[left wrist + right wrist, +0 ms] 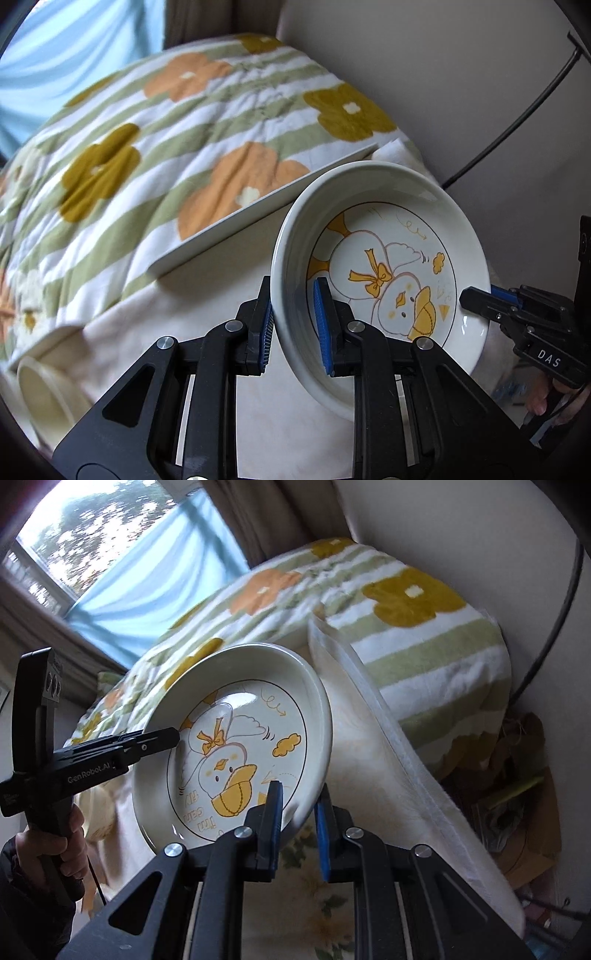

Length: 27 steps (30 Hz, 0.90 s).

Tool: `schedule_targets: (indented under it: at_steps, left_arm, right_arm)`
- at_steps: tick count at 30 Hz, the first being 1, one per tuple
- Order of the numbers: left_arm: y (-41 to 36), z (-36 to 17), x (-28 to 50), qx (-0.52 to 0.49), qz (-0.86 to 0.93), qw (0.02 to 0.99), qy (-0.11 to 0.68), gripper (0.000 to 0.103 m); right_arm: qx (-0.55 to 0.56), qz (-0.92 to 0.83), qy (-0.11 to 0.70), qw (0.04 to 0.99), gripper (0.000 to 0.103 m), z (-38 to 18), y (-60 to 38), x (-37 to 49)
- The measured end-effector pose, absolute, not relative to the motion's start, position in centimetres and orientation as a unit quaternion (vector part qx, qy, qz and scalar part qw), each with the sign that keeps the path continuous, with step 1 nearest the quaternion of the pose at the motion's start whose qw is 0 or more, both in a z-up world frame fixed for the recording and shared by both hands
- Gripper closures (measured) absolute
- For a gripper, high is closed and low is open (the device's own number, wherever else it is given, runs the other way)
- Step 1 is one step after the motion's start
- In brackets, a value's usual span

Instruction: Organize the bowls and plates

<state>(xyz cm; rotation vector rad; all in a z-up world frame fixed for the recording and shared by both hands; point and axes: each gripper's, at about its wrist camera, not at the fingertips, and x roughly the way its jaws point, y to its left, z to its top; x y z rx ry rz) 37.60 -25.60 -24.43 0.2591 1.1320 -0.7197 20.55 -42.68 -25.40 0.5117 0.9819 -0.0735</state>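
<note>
A white deep plate (391, 236) with a yellow duck drawing is held up in the air, tilted on edge. My left gripper (293, 325) is shut on its left rim, one finger inside and one outside. My right gripper (299, 823) is shut on the opposite rim; it shows in the left wrist view (480, 299) at the plate's right edge. The plate (236, 716) and the left gripper (162, 740) both show in the right wrist view. A cream bowl (44, 391) lies at the lower left.
A flat white rectangular plate (221, 229) lies behind on a cream cloth (207, 306). A flowered striped blanket (147, 129) covers the bed beyond. A wall and a black cable (517, 122) are to the right. Clutter (517, 794) sits beside the bed.
</note>
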Motion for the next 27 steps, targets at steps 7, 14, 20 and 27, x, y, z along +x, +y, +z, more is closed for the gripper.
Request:
schedule_targets:
  at_steps: [7,14,20,27]
  left_arm:
    - [-20.2,-20.2,32.1,0.052,-0.27,0.812,0.516,0.085]
    - [-12.6,-18.9,25.2,-0.004,-0.174,0.842,0.51,0.085]
    - [-5.3,-19.4,19.6,-0.034,-0.09,0.85,0.518,0.085]
    - [1.7,-22.4,15.7,-0.065,-0.037,0.84,0.538,0.085]
  right_arm:
    - [0.184,0.056,0.466,0.863,0.088,-20.8,-40.9,18.7]
    - [0.116,0.16,0.469,0.861,0.088,-19.1,-36.1,17.6]
    - [0.079,0.241,0.488,0.835,0.088,-20.5,-29.7,16.7]
    - [0.051,0.288,0.517,0.804,0.088,-23.8,-23.0,15.5]
